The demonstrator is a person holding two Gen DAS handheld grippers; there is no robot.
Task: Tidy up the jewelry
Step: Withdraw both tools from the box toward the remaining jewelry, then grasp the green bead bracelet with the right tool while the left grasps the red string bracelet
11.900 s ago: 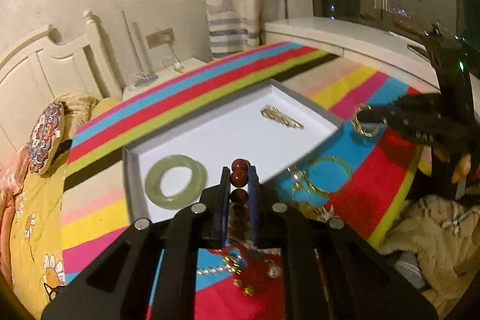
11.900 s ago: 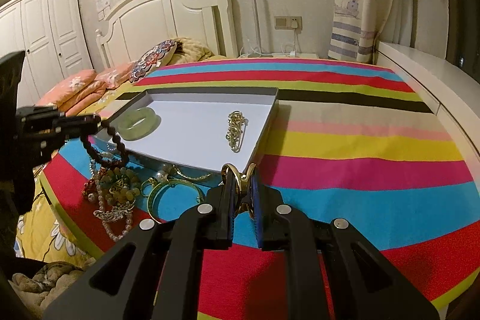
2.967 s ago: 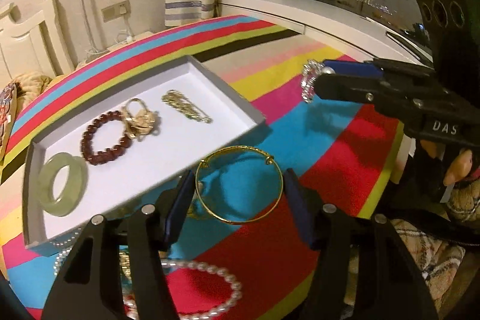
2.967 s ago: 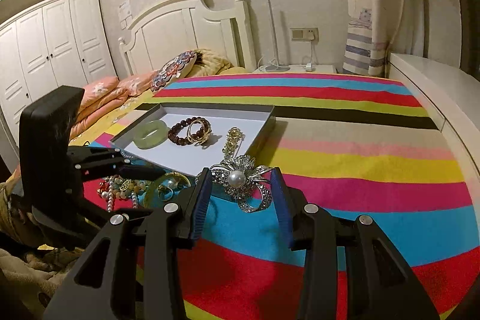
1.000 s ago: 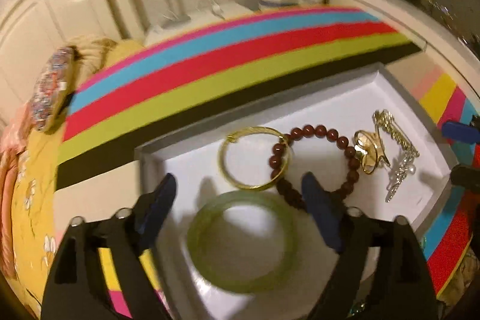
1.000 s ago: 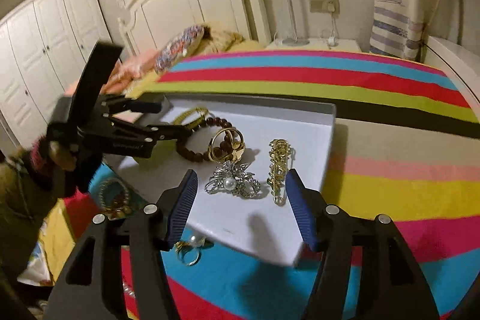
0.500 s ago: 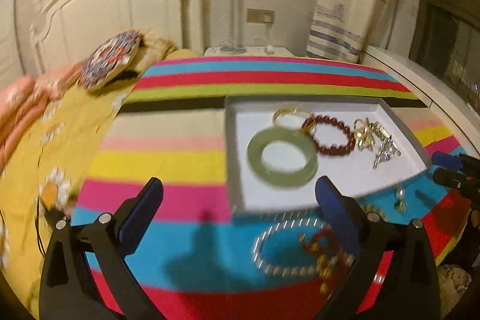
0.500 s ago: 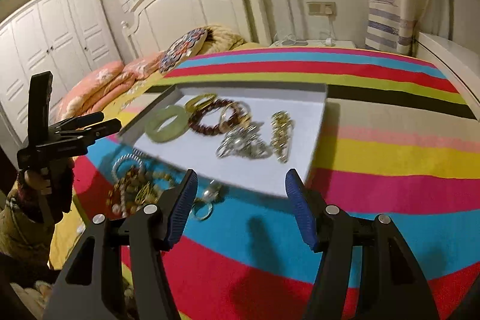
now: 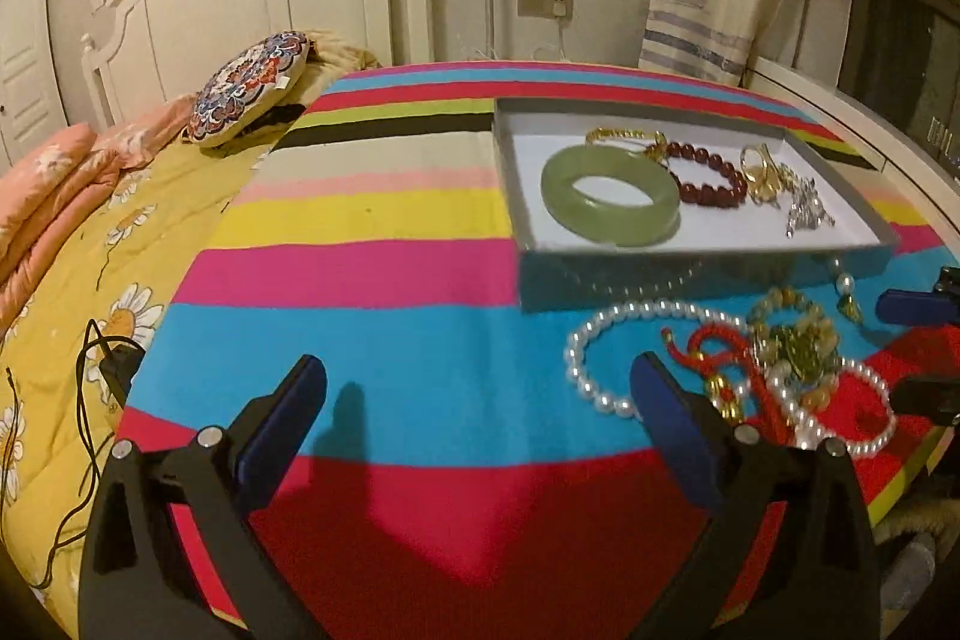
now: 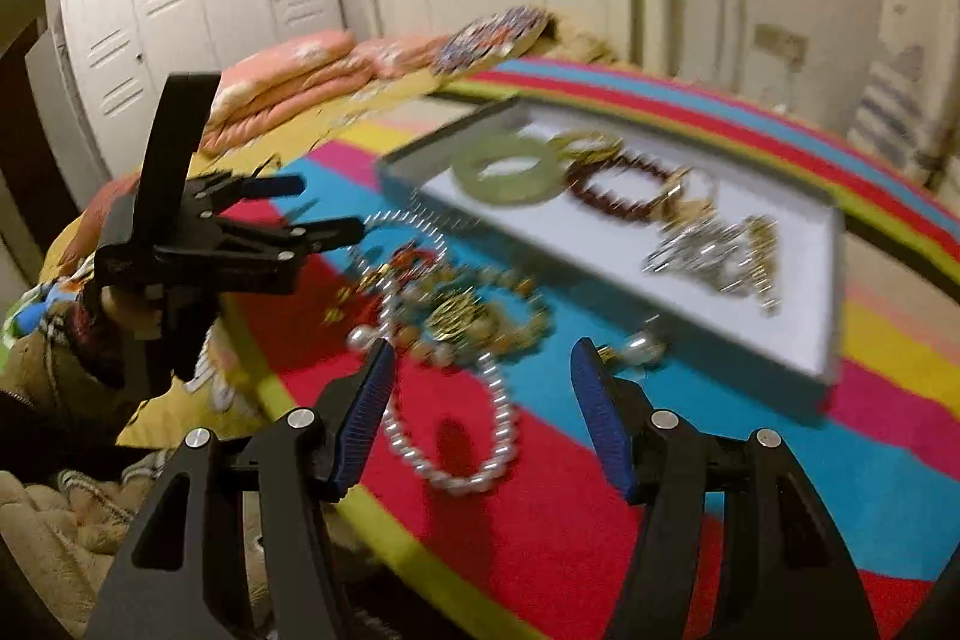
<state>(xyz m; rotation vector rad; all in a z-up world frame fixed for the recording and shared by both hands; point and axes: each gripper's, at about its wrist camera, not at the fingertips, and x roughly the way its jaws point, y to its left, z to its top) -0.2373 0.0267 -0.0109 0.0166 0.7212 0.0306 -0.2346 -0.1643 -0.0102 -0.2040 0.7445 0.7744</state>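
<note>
My left gripper point(image 9: 477, 412) hangs with jaws spread wide and nothing between them over bare striped blanket point(image 9: 372, 280), open room to its left as far as the yellow quilt point(image 9: 60, 316); my right gripper point(image 10: 480, 388), equally wide and empty, sits over the loose pile of jewelry point(image 10: 444, 304) near the blanket's front edge. The tray point(image 9: 660, 274) lies just behind the pile, holding the green bangle point(image 9: 609, 193), the red bead bracelet point(image 9: 711, 175), gold pieces and a silver brooch point(image 9: 807, 211). Since a second ago my left gripper has pulled back out of the tray, leaving the gold bangle point(image 9: 624, 135) at its far wall.
</note>
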